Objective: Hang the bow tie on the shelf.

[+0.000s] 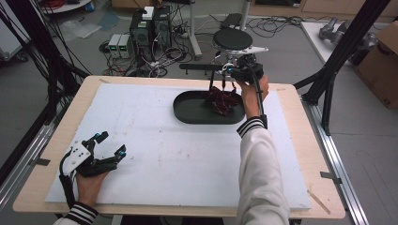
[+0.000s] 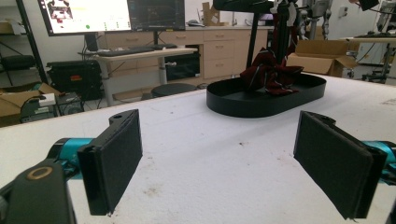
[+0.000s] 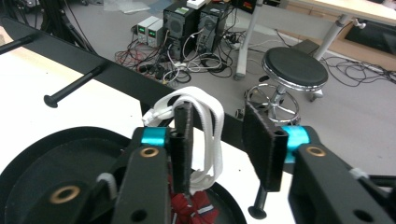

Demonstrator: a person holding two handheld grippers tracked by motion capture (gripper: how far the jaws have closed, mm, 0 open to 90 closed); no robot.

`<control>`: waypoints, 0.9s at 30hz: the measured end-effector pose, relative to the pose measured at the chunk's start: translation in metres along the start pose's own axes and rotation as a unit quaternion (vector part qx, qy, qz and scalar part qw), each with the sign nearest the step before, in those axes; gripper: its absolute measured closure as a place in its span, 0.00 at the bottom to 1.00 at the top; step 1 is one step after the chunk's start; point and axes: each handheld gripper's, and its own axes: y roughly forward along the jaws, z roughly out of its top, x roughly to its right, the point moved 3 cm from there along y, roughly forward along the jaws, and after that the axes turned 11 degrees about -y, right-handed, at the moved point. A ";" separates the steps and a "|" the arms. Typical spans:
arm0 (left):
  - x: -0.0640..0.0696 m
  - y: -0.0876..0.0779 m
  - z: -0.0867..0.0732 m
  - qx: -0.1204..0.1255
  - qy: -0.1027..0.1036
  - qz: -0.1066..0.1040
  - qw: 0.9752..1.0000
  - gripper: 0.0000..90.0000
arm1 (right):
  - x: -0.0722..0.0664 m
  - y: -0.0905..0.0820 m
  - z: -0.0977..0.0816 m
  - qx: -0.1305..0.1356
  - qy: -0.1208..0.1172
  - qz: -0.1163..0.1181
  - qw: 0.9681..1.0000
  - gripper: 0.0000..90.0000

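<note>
Dark red cloth [image 1: 220, 101] lies bunched in the right half of the black oval tray [image 1: 187, 110], which sits near the table's [image 1: 155, 140] far edge. The right gripper [image 1: 228, 80] hangs over the cloth, jaws parted, a white strap [image 3: 205, 135] looped loosely between them. The left gripper [image 1: 110, 144] rests by the near left corner, jaws wide apart on nothing

A black oval tray [image 1: 187, 115] sat toward the far edge of the white table top [image 1: 155, 154], whose rim was pale wood. In it lay a dark red cloth [image 1: 221, 101] with thin light stripes and a white strap [image 3: 212, 135]. Both grippers, left [image 1: 110, 143] and right [image 1: 228, 84], were black with turquoise joints, and the sleeve [image 1: 260, 164] was cream with a black-and-white striped cuff.
</note>
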 end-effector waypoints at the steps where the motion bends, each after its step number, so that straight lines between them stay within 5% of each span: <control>1: 0.000 0.000 0.000 0.000 0.000 0.001 1.000 0.17 | 0.001 0.000 0.000 0.002 0.000 -0.003 1.000 0.63; 15: 0.000 0.000 0.000 -0.001 0.001 0.001 1.000 0.17 | 0.004 -0.007 -0.002 -0.040 -0.066 -0.039 0.996 0.25; 21: 0.000 0.000 0.000 -0.002 0.002 0.002 1.000 0.17 | 0.005 -0.006 -0.003 -0.058 -0.082 -0.053 0.994 0.13; 27: 0.000 0.001 0.000 -0.003 0.001 0.001 1.000 0.17 | 0.003 -0.007 -0.003 -0.061 -0.097 -0.041 0.993 0.11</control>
